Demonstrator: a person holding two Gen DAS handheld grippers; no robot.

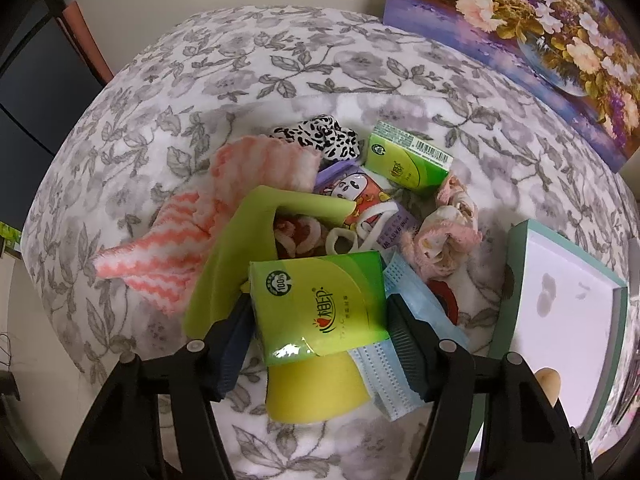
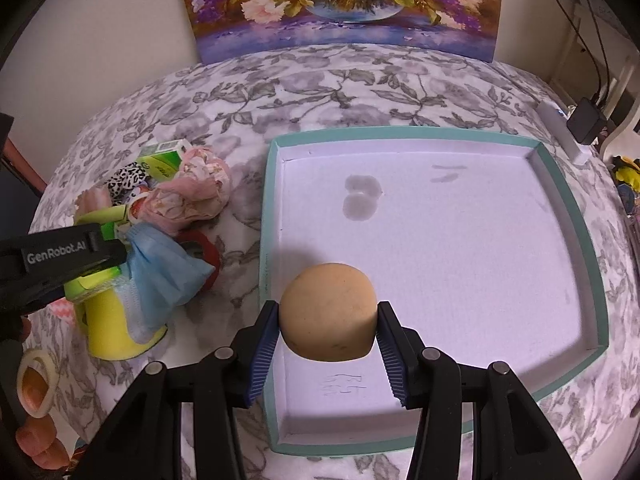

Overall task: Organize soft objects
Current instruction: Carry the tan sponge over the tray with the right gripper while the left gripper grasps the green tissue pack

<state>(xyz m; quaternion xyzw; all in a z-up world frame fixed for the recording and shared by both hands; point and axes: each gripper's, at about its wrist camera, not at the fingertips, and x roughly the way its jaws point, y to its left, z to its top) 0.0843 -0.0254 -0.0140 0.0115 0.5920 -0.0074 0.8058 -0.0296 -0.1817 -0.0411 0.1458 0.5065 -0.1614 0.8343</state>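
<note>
Left tongs grip tissue pack.

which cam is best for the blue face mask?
Right wrist. There the blue face mask shows bunched and mostly unobscured beside the left gripper. Left wrist shows only its pleated edge, sticking out under the green tissue pack.

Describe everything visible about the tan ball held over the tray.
The tan ball is round, matte and sponge-like, with a few small dark specks and a flattened underside. The right gripper clamps it: one blue ribbed finger presses each side. It hangs above the near left part of the teal-rimmed white tray, casting a shadow on the tray floor to its left. Apart from the fingers, nothing visibly touches it; whether its underside clears the floor cannot be confirmed.
</note>
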